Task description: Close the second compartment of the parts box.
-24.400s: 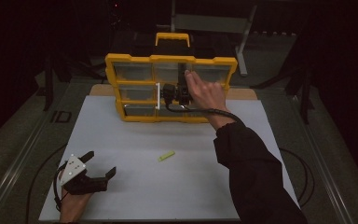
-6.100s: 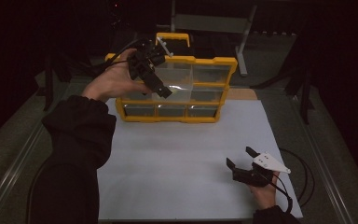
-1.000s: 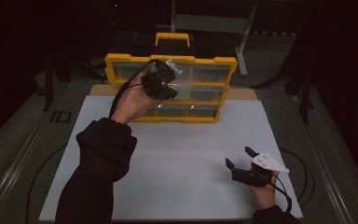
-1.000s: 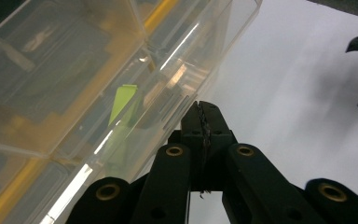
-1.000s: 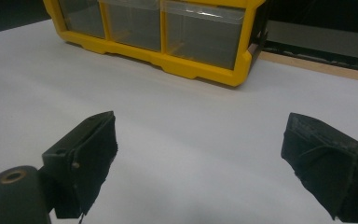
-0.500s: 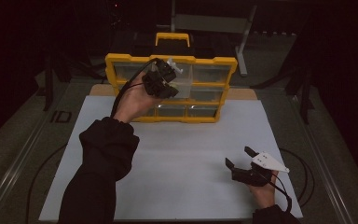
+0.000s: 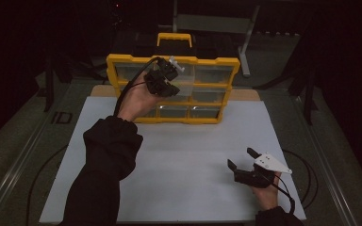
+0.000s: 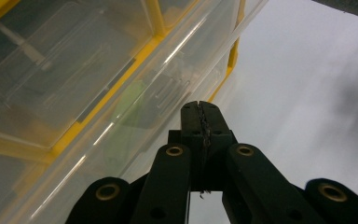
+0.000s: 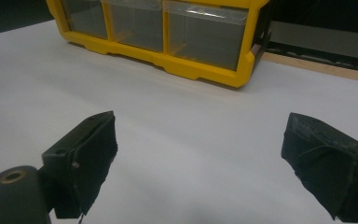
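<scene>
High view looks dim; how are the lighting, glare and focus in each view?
High view: dark surroundings, only the white table and yellow organizer are lit. Left gripper view: streaks of glare on a clear drawer, the near black fingers soft. Right gripper view: even light, the close fingers slightly blurred.

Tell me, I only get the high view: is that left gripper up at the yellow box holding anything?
Observer: No. In its own view the left gripper is shut, jaws pressed together with nothing between.
Operator: What is it pointing at?
Observer: A clear drawer; a pale green thing shows through its plastic.
Operator: And the right one?
Observer: The right gripper is open and empty above the white sheet, facing the bottom row of the box.
</scene>
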Demonstrator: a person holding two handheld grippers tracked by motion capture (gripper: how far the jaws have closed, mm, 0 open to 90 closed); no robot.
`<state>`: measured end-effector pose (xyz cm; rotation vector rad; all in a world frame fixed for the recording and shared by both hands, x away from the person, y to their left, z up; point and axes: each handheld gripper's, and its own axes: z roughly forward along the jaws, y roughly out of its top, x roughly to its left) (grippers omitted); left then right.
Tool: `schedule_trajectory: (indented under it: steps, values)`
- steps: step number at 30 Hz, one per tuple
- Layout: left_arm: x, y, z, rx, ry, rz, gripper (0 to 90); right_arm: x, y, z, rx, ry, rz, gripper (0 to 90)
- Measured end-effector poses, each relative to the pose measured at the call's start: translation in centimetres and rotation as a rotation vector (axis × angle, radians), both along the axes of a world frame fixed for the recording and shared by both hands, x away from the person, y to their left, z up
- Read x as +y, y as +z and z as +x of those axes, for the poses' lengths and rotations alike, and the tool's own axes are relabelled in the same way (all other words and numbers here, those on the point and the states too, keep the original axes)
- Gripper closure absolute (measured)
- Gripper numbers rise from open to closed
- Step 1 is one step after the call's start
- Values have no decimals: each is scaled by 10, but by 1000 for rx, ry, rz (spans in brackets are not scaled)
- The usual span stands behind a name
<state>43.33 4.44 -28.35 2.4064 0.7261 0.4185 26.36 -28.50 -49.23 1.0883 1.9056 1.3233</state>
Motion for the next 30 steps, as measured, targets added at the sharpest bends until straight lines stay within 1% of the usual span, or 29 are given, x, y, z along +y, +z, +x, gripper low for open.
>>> schedule_trajectory:
  steps: [6,8,9,15,19,22,24,27,28,30]
  values:
    - [0,-1,2,-2,14,-10,900,0,0,0,-3,0,1,102]
    - [1,-2,3,-9,24,-4,900,0,1,-1,-2,0,4,102]
    - [1,-2,3,-15,34,-7,900,1,1,-1,-3,-1,3,102]
    - [4,-5,8,-17,58,-12,900,1,0,-1,-2,0,1,102]
    - [5,-7,11,-17,74,-24,900,0,0,-1,-2,-1,1,102]
    - [7,-8,13,-15,82,-19,900,0,1,-1,0,-1,0,102]
    - [8,-9,14,-21,97,-27,900,0,1,-1,0,-1,0,102]
    - [12,-10,15,-21,106,-29,900,0,1,-1,0,-2,0,102]
    - [12,-11,15,-18,115,-36,900,0,1,-1,1,-2,0,102]
    - [13,-11,16,-24,121,-31,900,0,0,-1,2,-2,0,102]
